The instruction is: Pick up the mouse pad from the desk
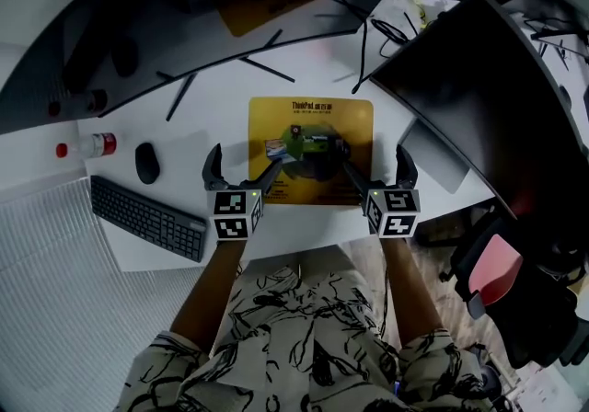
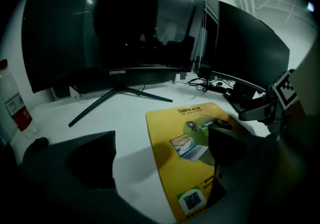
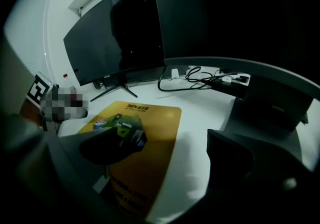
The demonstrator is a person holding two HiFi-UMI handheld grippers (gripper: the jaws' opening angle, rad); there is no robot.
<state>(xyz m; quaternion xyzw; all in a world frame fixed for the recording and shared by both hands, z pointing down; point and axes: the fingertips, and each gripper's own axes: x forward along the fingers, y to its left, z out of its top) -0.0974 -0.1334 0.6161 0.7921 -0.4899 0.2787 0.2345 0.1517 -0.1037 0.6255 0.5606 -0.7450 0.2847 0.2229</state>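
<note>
Mouse pad (image 1: 310, 151): flat on desk (image 1: 317, 65), directly ahead, between both grippers.
Left gripper (image 1: 247, 162): jaws apart, empty, straddling the pad's left edge.
Right gripper (image 1: 373, 160): jaws apart, empty, straddling the right edge.
Nearer: neither.

Bare surface (image 1: 225, 97) lies either side of the mouse pad (image 1: 311, 139); monitor stand legs (image 1: 267, 69) cross behind it, and a dark monitor (image 1: 479, 97) crowds the right.

You are at an office workstation: a white desk (image 1: 221, 79) carries a wide curved monitor (image 1: 138, 24). Right of that monitor stands a second dark screen (image 1: 479, 97), with cables (image 1: 391, 28) between them. In front of it lie a keyboard (image 1: 147, 215), a mouse (image 1: 146, 162) and a yellow mouse pad (image 1: 311, 139).
</note>
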